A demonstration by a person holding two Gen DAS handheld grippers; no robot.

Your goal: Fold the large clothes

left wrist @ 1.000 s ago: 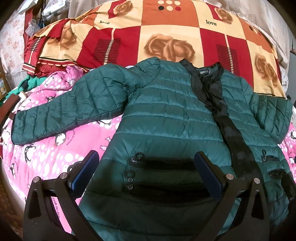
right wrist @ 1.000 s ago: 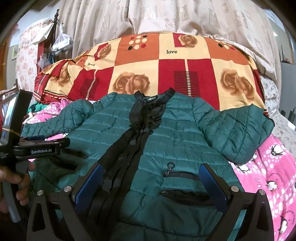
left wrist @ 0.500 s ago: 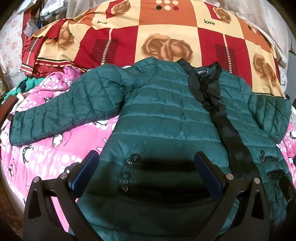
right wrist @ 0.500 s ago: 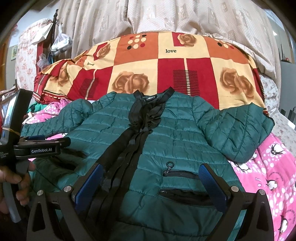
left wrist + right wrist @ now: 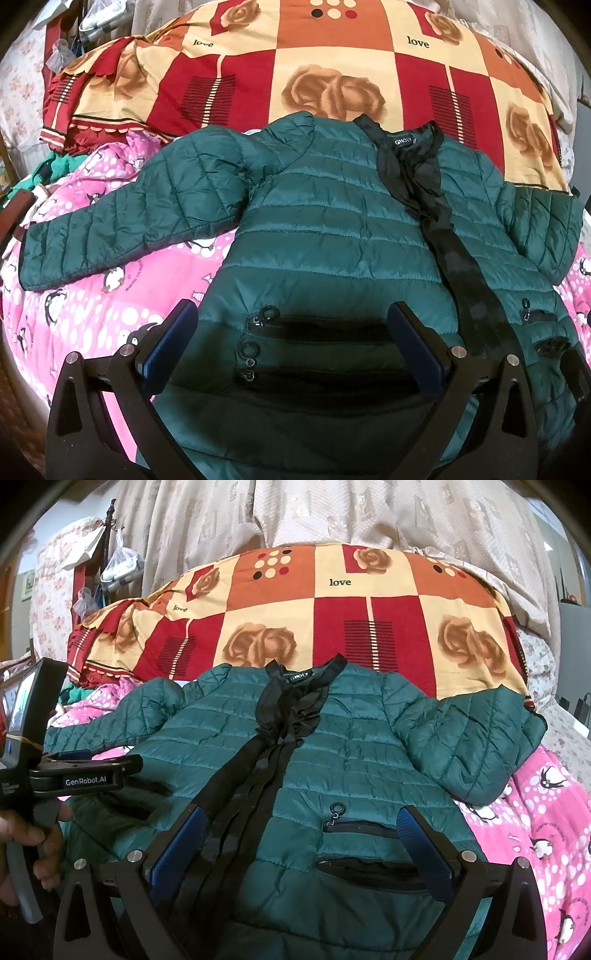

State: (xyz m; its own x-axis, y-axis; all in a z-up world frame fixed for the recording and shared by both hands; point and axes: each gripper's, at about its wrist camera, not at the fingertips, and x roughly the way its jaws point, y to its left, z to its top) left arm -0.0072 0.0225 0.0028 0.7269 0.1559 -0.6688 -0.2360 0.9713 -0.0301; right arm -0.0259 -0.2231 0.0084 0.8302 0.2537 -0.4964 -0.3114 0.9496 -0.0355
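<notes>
- The left gripper (image 5: 291,339) had its fingers (image 5: 168,345) wide apart, with nothing in them.
- The right gripper (image 5: 301,843) was wide open and empty too.
- Both hung over the near hem of the green jacket (image 5: 332,236).
- The jacket lay front up on the pink blanket (image 5: 92,295) on the bed.
- Its left sleeve (image 5: 122,221) lay stretched out.
- The puffy, shiny cloth might slip from a small pinch, and the fold could spring back open.

Quilted jacket (image 5: 325,229): dark green, black placket. Bedsheet (image 5: 92,317): pink, penguin-printed. Blanket (image 5: 332,627): red, orange, cream checks, roses noted.
</notes>
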